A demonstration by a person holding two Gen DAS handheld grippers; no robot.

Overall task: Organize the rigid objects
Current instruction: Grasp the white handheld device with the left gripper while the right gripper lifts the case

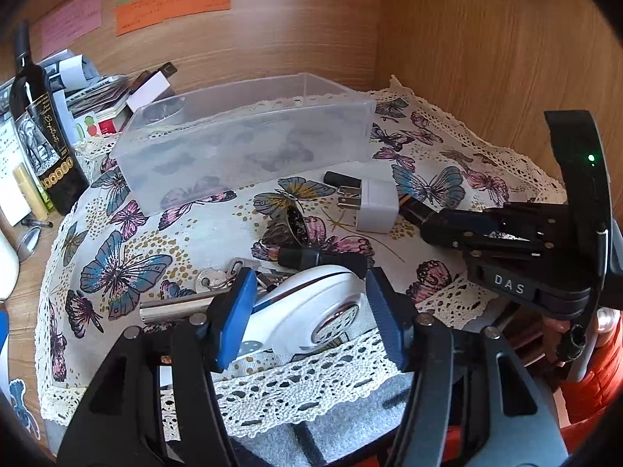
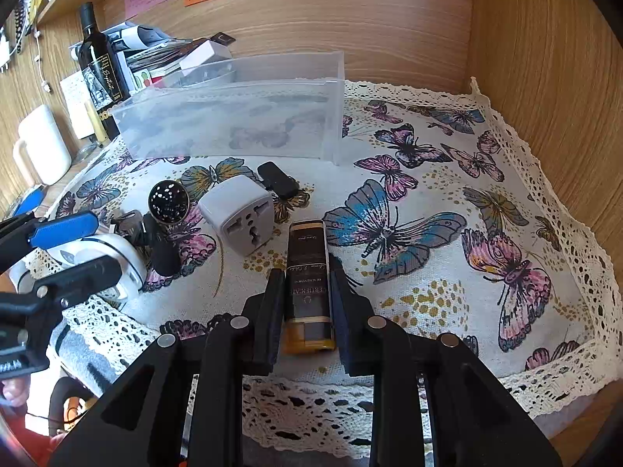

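Note:
A clear plastic bin [image 1: 241, 136] stands empty at the back of the butterfly cloth; it also shows in the right wrist view [image 2: 233, 120]. My left gripper [image 1: 307, 311] is open, its blue pads on either side of a white round device [image 1: 311, 311], also seen from the right [image 2: 105, 260]. My right gripper [image 2: 305, 295] is shut on a small brown and amber box [image 2: 307, 284] that rests on the cloth. A white travel adapter [image 2: 239, 214] lies beside it, with a black round lid [image 2: 168, 200], keys [image 1: 212, 278] and small black items near.
A wine bottle [image 2: 97, 66], papers and boxes [image 2: 155, 54] stand at the back left, with a white jug [image 2: 43, 144] beside them. Wooden walls [image 2: 545, 78] close the back and right. The cloth's right half [image 2: 467, 194] bears only its print.

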